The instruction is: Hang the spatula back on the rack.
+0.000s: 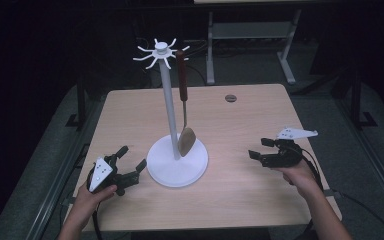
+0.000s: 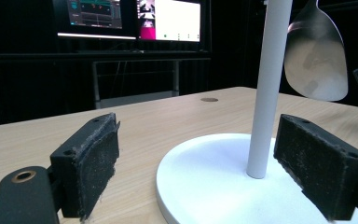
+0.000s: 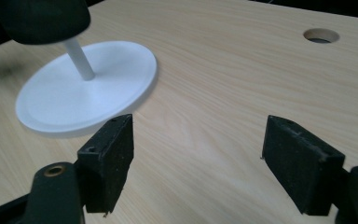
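Spatula (image 1: 185, 140): hanging on white stand (image 1: 170, 117), between both grippers
Left gripper (image 1: 131, 158): wide open, empty, beside stand base
Right gripper (image 1: 261, 148): wide open, empty, low over table (image 1: 240, 120)

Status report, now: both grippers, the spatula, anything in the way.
Left gripper open, empty, beside the stand base. Right gripper open, empty, over bare table. Spatula hangs from the stand's hook. Nothing in the way.

Bright lit table (image 1: 240, 125) amid dark surroundings, soft shadows, blurred near foreground.
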A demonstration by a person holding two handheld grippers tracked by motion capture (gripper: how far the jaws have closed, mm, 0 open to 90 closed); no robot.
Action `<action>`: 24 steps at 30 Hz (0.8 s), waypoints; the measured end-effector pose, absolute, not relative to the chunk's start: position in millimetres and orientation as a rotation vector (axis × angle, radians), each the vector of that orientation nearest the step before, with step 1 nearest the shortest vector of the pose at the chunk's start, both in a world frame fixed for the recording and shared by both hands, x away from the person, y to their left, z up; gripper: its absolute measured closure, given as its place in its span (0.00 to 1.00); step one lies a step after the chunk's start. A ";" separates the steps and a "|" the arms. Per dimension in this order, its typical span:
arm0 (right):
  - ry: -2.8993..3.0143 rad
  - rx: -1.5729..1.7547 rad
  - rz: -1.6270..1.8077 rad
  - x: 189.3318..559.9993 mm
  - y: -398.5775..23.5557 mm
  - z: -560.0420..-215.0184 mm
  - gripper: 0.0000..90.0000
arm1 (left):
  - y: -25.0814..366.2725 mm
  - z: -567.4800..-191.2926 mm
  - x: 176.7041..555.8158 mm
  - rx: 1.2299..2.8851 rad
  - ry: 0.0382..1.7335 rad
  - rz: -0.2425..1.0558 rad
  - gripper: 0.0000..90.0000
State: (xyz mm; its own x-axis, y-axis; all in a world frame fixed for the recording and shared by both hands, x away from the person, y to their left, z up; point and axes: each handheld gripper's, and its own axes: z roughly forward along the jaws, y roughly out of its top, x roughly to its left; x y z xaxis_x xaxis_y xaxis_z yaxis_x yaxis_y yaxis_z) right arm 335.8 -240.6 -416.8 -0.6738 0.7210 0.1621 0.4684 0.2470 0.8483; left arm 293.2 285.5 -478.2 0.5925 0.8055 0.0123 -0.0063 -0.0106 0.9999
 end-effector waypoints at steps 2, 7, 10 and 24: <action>2.249 1.134 1.384 333.0 -244.8 -420.9 0.26 | 285.3 -478.2 293.2 1.454 0.719 0.733 0.15; 2.233 1.207 1.337 325.1 -257.3 -432.3 0.21 | 284.8 -478.3 293.0 1.452 0.719 0.738 0.15; 2.213 1.252 1.296 320.5 -264.5 -437.8 0.19 | 285.2 -478.3 292.9 1.451 0.723 0.731 0.15; 2.241 1.290 1.192 319.7 -275.2 -458.9 0.17 | 285.6 -478.3 293.2 1.451 0.718 0.735 0.15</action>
State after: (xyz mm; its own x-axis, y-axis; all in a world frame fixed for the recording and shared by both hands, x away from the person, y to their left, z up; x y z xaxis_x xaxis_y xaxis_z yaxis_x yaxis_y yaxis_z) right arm 319.7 -275.2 -458.9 -0.5551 0.8195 0.1424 0.5762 0.2554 0.7764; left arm 293.2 285.6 -478.3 0.5974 0.8019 0.0117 -0.0070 -0.0094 0.9999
